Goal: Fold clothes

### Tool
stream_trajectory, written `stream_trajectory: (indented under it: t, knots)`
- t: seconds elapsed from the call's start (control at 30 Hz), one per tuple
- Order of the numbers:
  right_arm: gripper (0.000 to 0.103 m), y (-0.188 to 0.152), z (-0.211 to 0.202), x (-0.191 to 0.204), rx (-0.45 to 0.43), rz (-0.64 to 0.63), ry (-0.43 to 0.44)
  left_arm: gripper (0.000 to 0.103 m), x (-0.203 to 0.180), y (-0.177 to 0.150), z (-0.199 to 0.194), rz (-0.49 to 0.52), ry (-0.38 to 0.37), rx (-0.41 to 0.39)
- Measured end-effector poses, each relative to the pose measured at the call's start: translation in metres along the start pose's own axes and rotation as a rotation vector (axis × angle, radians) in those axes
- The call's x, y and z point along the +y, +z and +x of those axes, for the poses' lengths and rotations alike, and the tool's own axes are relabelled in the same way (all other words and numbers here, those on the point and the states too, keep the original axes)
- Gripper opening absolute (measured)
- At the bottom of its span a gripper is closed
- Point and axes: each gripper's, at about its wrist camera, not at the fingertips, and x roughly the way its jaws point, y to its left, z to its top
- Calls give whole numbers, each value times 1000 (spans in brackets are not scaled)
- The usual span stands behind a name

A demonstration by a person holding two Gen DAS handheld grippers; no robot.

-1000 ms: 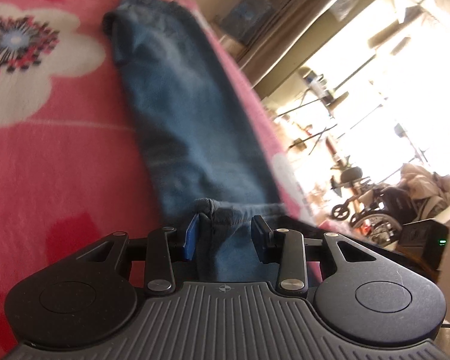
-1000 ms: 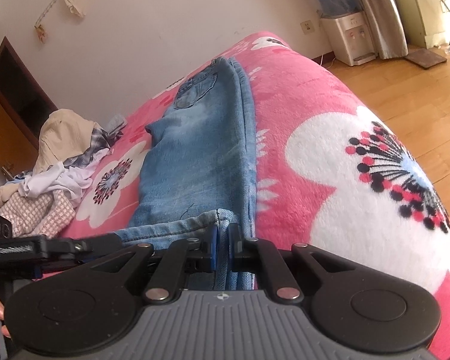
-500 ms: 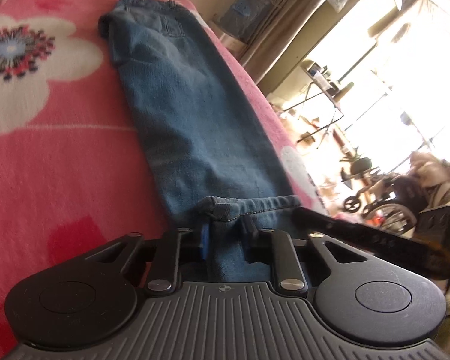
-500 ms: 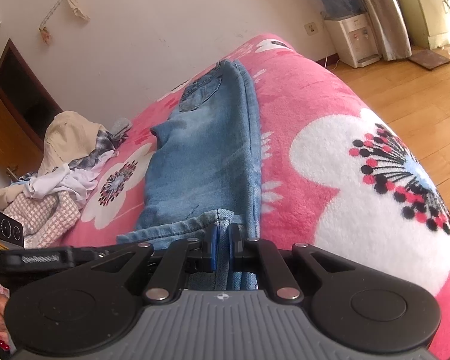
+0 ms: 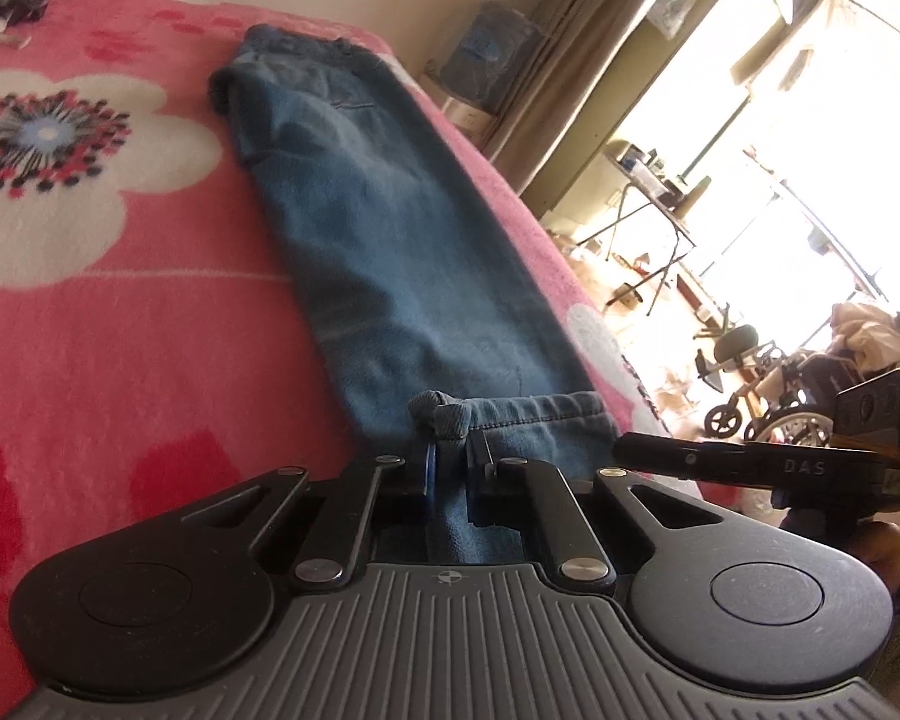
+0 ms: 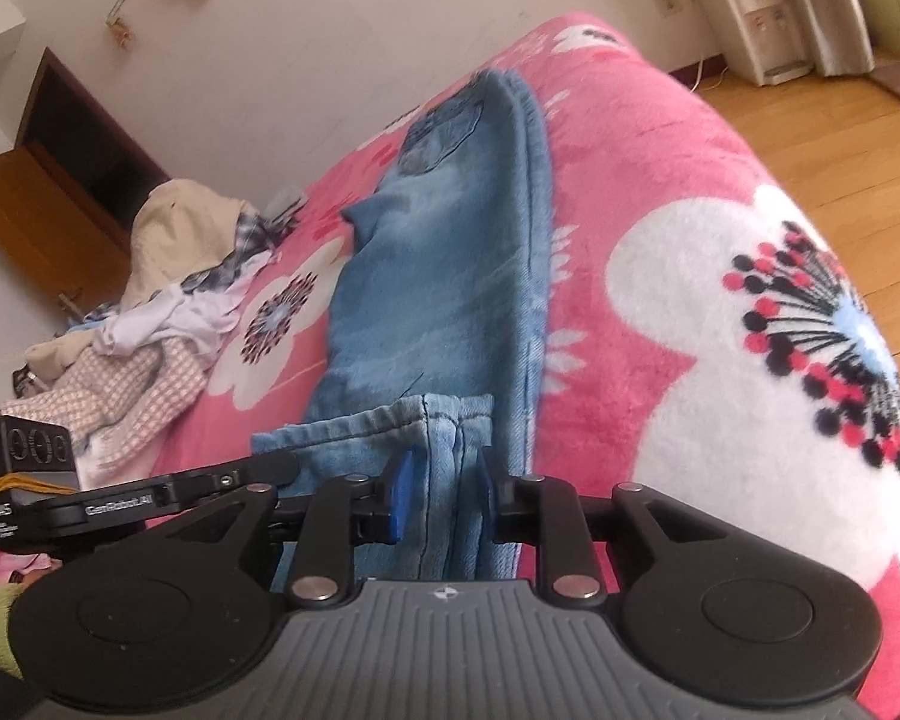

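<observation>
Lengthwise on the pink flowered blanket [image 5: 120, 360] lie the folded jeans [image 5: 390, 228], hem nearest both cameras. Closing, the left gripper [image 5: 450, 468] pinches the hem's corner. The right gripper [image 6: 441, 492] is opening, hem fabric between its parting pads. No containers show; loose clothes [image 6: 150, 312] sit heaped beside the jeans.

We are losing the near end of the jeans [image 5: 390, 252] behind the left gripper [image 5: 450, 468] body, so the hem's lower part is hidden. We are seeing 1 laundry pile [image 6: 150, 300] cut by the frame's left edge. Glare is washing out the window area [image 5: 810, 180], and the wheelchair [image 5: 768, 396] there is too small to detail.
</observation>
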Motion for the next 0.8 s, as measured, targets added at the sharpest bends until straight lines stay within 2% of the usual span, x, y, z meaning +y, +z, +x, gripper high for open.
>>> stream_trajectory:
  t: [0.07,0.2,0.33,0.5,0.67,0.8]
  knots:
    - [25,0,0,1,19,-9,9,7,1,-1,0,-7,0,-1]
    - [36,2,2,3,60,-23,-1,7,3,-1,4,-13,8,9]
    - [39,3,7,4,90,-34,-6,7,6,-2,5,-27,7,9]
    - [39,8,11,8,93,-32,-31,7,8,-5,7,-27,9,9]
    - [43,19,23,18,77,-92,-55,9,10,-7,7,-33,7,8]
    - [47,25,33,14,78,-55,-43,9,11,-8,7,-40,7,6]
